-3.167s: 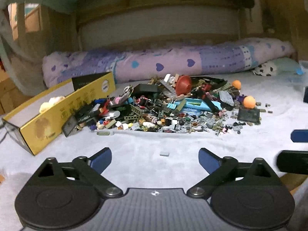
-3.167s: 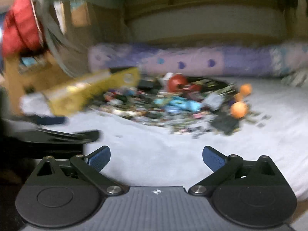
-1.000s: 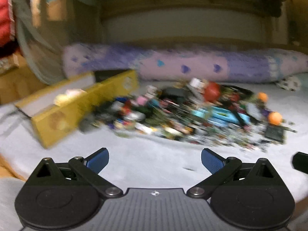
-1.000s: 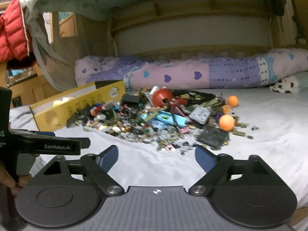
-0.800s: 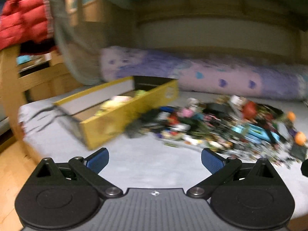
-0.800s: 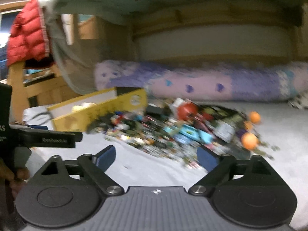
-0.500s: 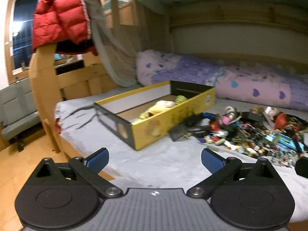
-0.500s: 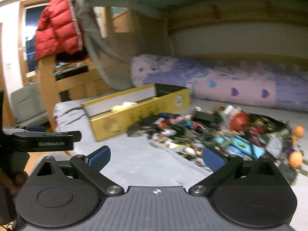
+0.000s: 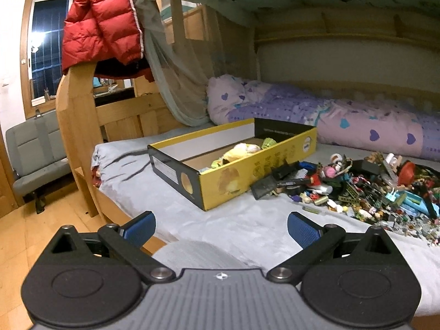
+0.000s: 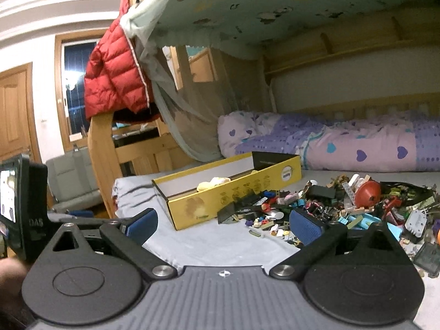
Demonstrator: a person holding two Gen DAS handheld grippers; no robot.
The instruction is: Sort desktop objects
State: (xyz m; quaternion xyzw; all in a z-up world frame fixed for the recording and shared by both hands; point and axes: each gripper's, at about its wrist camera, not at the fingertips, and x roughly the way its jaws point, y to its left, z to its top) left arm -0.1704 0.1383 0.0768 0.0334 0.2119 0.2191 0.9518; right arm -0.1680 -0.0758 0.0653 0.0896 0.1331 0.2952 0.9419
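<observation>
A heap of small toy bricks and parts [image 9: 365, 189] lies on the grey bed sheet, also in the right wrist view [image 10: 343, 209]. A red dome-shaped piece [image 10: 367, 190] sits on the heap. A yellow cardboard box [image 9: 242, 176] stands left of the heap with yellow soft toys [image 9: 242, 150] inside; it also shows in the right wrist view [image 10: 233, 195]. My left gripper [image 9: 221, 227] is open and empty, near the bed's front edge. My right gripper [image 10: 222, 227] is open and empty, well short of the heap.
A rolled purple heart-print quilt [image 9: 343, 121] lies along the back of the bed. A wooden bed frame post [image 9: 78, 126] with a red jacket [image 9: 101, 24] stands at the left. A grey seat [image 9: 35, 154] is on the floor beyond. The left gripper's body [image 10: 24, 200] shows at the right view's left edge.
Both views have swung left and pulled back from the heap: the box, bed post and red jacket have come into view. Both grippers stay open and empty.
</observation>
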